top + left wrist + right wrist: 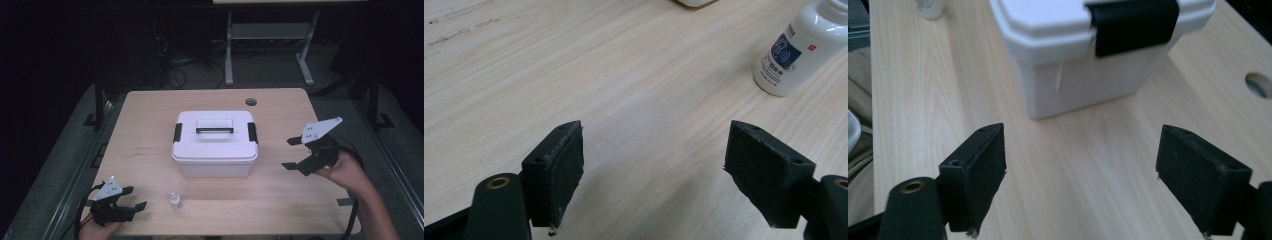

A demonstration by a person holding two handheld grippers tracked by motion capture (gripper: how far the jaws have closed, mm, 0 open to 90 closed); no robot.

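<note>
Dark floor and cables ring a pale wooden table carrying a latched white storage box at its centre. A small white bottle stands upright near the front edge, just beside and to the right of the left gripper, whose jaws are spread and empty. The right gripper, also spread, faces the box's right-hand latch, so judging by nearness each hand has its own target.

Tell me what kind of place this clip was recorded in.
Probably a lab or workshop set up for recording, not a home. A bare wooden table stands on a dark floor with loose cables behind it and a metal desk frame beyond; the person holds a gripper in each hand.
</note>
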